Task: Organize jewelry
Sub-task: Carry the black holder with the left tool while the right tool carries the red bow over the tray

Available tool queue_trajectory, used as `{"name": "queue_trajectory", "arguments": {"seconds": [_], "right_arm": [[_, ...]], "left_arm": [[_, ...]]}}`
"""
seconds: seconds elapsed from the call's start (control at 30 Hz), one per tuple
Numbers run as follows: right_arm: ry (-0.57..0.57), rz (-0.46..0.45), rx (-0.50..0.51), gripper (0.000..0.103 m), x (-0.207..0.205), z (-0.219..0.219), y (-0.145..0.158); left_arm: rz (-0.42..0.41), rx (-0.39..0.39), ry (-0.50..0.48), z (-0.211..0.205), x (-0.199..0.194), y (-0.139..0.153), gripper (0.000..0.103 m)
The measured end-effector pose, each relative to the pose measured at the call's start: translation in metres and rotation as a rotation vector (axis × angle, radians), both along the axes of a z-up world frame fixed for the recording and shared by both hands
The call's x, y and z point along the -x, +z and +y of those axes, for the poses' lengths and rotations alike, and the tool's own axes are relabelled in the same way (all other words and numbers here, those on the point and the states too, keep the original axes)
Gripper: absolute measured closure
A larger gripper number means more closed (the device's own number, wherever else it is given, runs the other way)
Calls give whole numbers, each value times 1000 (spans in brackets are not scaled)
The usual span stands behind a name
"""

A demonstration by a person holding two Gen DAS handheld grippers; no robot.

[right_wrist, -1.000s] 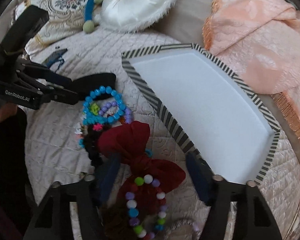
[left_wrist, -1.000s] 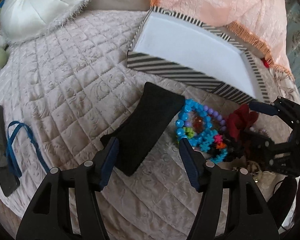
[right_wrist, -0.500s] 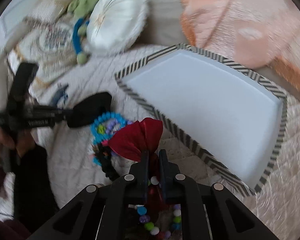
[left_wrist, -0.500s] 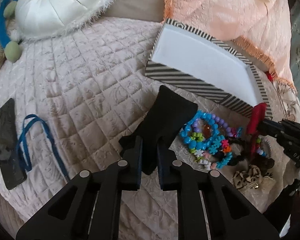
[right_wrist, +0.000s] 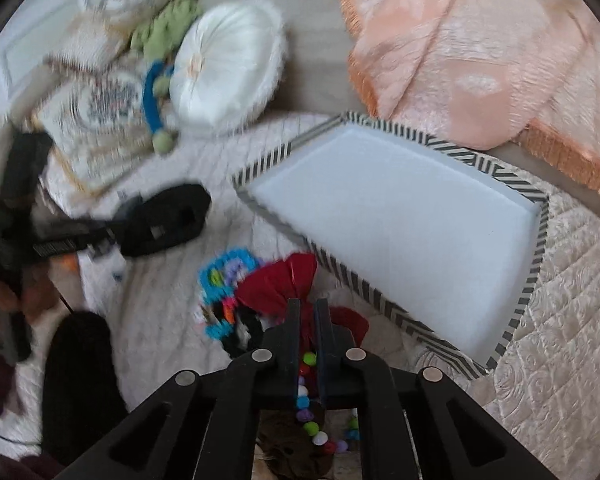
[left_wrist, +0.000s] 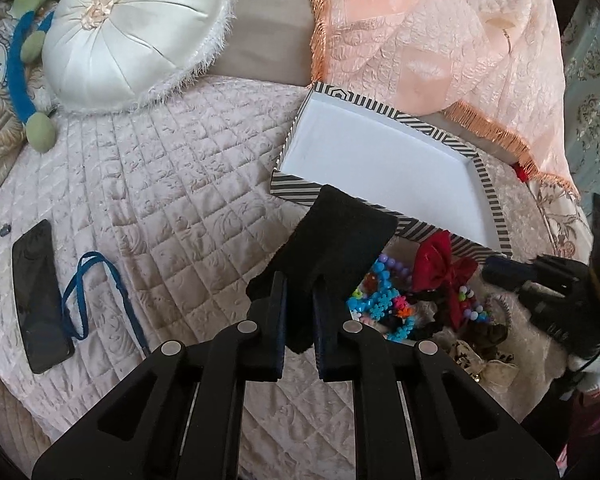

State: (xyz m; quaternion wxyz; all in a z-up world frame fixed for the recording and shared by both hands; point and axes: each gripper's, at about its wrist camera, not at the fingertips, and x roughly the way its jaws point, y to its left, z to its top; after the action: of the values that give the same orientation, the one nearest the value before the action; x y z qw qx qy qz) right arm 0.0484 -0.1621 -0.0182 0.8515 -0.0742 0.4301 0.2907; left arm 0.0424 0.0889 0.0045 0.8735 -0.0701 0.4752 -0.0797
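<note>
My left gripper (left_wrist: 300,284) is shut on the near end of a black fabric piece (left_wrist: 336,240) and holds it off the quilt, in front of the black-and-white striped box (left_wrist: 296,188). The box (right_wrist: 400,220) has a bare white inside. My right gripper (right_wrist: 305,304) pinches the middle of a red bow (right_wrist: 284,284); its jaws are opening slightly with the bow still pressed between them. A string of coloured beads (right_wrist: 306,400) hangs below it. Blue bead bracelets (left_wrist: 376,300) lie in the jewellery pile beside the box.
A round white cushion (left_wrist: 136,28) and a peach fringed blanket (left_wrist: 440,40) lie behind the box. A black phone (left_wrist: 36,296) and a blue cord (left_wrist: 88,292) rest on the quilt at the left. A leopard-print bow (left_wrist: 484,368) sits near the pile.
Both grippers went from open to closed, the left on the black fabric and the right on the red bow. Both then rose, lifting their pieces off the quilt.
</note>
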Motion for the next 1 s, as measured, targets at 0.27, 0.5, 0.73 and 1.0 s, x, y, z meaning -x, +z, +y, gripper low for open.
{"name": "queue_trajectory", "arguments": {"seconds": [0.27, 0.5, 0.73, 1.0], "right_arm": [[68, -22, 154, 53, -18, 21, -27], [124, 20, 152, 88, -20, 23, -43], [-10, -24, -95, 89, -14, -15, 8], [-211, -28, -214, 89, -33, -57, 31]], "left_arm": [[16, 2, 8, 1, 1, -5, 93], [15, 8, 3, -2, 2, -6, 93], [-15, 27, 7, -4, -2, 10, 93], [-61, 48, -13, -29, -38, 32, 93]]}}
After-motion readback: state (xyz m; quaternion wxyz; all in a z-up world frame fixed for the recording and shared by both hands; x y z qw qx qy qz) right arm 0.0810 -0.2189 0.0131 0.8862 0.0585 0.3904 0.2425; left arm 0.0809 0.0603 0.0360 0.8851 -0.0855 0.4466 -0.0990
